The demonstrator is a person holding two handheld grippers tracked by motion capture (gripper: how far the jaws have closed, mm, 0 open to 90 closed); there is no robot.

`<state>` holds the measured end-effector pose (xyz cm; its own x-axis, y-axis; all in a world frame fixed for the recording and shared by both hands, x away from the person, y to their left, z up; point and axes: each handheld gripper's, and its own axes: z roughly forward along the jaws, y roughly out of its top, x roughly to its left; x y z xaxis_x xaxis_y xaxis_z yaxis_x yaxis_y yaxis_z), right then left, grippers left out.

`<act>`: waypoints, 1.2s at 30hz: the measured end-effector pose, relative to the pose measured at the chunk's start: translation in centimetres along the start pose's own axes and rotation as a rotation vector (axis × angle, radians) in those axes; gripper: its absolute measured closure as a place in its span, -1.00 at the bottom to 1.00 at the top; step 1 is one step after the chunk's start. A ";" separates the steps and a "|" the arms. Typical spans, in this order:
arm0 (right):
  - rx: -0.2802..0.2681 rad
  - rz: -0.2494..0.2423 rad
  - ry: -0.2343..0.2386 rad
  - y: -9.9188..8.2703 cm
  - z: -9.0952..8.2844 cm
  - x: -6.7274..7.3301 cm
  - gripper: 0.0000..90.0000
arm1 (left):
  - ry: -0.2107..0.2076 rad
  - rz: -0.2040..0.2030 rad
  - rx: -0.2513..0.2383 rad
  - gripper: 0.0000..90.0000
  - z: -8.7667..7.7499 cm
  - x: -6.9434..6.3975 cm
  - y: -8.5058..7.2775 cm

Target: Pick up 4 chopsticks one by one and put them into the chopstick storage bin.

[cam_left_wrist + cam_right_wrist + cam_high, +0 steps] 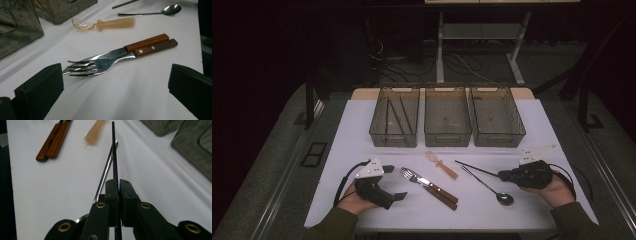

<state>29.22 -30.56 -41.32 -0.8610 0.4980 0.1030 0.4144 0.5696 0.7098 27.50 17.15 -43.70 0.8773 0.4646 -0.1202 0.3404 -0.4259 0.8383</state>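
My right gripper [502,175] [117,186] is shut on one end of a thin black chopstick [476,168] [114,155], which points left and away over the white table. A metal spoon [504,198] [104,175] lies just under and beside it. My left gripper [395,182] [112,87] rests open at the front left, its jaws wide apart. Nothing sits between them. A fork [410,175] [100,63] and a knife [441,194] [147,42], both with wooden handles, lie side by side just ahead of it. The fork tines reach near one jaw.
An amber plastic spoon [442,165] [107,23] lies mid-table. Three smoky plastic bins stand in a row at the back: left bin [393,136] with dark sticks inside, middle bin [447,136], right bin [500,138]. The table's front edge runs just before my hands.
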 end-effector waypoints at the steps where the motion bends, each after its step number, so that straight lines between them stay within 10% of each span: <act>1: -0.009 -0.001 0.000 0.1 -0.1 0.0 0.91 | 0.001 0.000 -0.001 -1.00 0.0 0.0 0.0; 36: -0.145 0.030 0.019 6.9 1.8 -0.1 0.91 | -0.008 0.004 -0.005 -1.00 0.0 -0.1 0.1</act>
<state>32.73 -25.50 -37.72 -0.8549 0.5001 0.1380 0.3944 0.4536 0.7992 27.48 17.08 -43.65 0.8813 0.4568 -0.1214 0.3356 -0.4240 0.8412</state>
